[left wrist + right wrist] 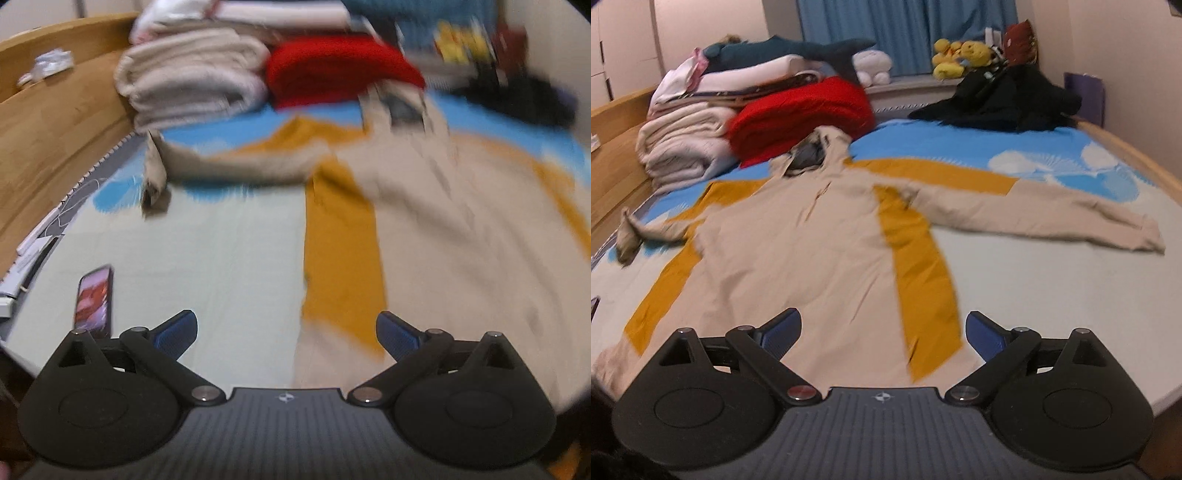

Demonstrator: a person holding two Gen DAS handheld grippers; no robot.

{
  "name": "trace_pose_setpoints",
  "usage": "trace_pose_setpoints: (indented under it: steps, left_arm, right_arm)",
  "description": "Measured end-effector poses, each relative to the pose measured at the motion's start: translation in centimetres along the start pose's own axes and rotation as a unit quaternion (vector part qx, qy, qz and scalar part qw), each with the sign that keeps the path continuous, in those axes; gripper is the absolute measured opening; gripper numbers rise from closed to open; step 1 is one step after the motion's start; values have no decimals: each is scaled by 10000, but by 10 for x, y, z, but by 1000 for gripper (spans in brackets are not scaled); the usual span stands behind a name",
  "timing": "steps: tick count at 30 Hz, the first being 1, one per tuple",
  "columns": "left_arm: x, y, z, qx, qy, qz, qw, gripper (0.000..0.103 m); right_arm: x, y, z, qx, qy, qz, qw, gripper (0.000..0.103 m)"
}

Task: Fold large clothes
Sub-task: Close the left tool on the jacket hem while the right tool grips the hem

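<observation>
Beige-and-mustard hoodie [798, 251] lies flat (sleeves outspread).

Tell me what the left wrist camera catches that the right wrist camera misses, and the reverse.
Only the left wrist view shows the phone lying on the sheet near the open left gripper.

Only the right wrist view shows the hoodie's far sleeve, the black clothes, the yellow plush toys and the open right gripper.

Both show the beige and mustard hoodie spread flat, the red blanket and the folded cream bedding.

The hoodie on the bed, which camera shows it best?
The right wrist view: the hoodie lies flat with its hood and both sleeves spread out in frame. The left wrist view shows the same hoodie blurred and cut off at the right edge.
</observation>
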State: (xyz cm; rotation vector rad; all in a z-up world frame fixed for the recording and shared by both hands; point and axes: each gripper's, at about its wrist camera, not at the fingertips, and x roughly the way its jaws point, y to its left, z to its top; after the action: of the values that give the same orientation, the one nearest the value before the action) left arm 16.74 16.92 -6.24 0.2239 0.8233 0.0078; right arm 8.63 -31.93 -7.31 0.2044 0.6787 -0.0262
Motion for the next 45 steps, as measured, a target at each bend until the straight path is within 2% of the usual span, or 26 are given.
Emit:
trace_pose_setpoints:
  steps: [3,7,9,11,15,19,22,24,25,27,29,31,33,35,36,37,38,40,41,43,45]
  left_arm:
    - [4,-6,-31,783,273,205,9963,103]
    - [19,-14,-67,1761,456,435,9824,103]
    - [23,-19,-68,1928,455,404,9793,103]
    - [30,-23,-64,1903,540,311,9797,103]
    - [61,-35,-59,2056,1239,174,9706,102]
    - [69,-39,-55,2154,1462,94,9655,101]
    - [61,-39,-60,2559,1564,28,9540,101]
    - [57,-39,-64,2882,1431,229,9465,101]
    - [58,-35,-62,2836,1374,322,9485,101]
    - [63,-29,-54,2504,1290,362,9588,101]
    - [72,-28,-48,2280,1171,475,9654,101]
    - [84,-30,-44,2233,1248,675,9644,101]
    - [85,-33,-40,2237,1104,699,9659,99]
    - [71,-37,-35,2211,670,544,9714,89]
    - [62,-38,-33,2170,440,417,9743,78]
    - [55,-40,-31,2115,249,309,9766,59]
    - [48,-41,-28,2052,89,182,9785,50]
    - [38,-41,-19,1724,-165,-71,9849,13]
    - [37,-38,-12,1464,-214,-160,9889,9]
    - [40,-23,8,667,-166,-178,9975,7]
    - [46,-6,24,101,-23,-256,9996,7]
  right_arm:
    - [-4,8,-13,-21,162,-38,9999,96]
    - [-6,12,-22,132,341,-85,9993,96]
    - [-5,12,-26,256,447,-117,9986,96]
    - [-3,11,-30,340,524,-152,9979,96]
    - [-6,3,-34,642,623,-222,9957,96]
    - [-16,-9,-35,835,541,-366,9944,96]
    - [-23,-15,-35,890,494,-461,9937,96]
    - [-25,-19,-35,942,474,-466,9933,96]
    - [-24,-20,-35,965,465,-463,9932,96]
    - [-20,-20,-33,991,485,-459,9928,96]
    - [-19,-20,-33,1034,477,-459,9924,96]
    - [-20,-20,-33,1007,450,-467,9928,96]
    - [-23,-24,-33,943,394,-568,9931,96]
    - [-26,-32,-34,930,360,-761,9921,96]
    - [-27,-38,-34,955,385,-871,9909,96]
    - [-28,-45,-34,983,435,-974,9894,96]
    - [-28,-50,-34,993,509,-1053,9882,96]
    - [-27,-60,-35,966,721,-1181,9857,96]
    - [-27,-65,-35,941,759,-1219,9852,96]
    - [-23,-69,-37,785,973,-1221,9846,96]
    - [-15,-68,-41,561,1303,-1188,9827,96]
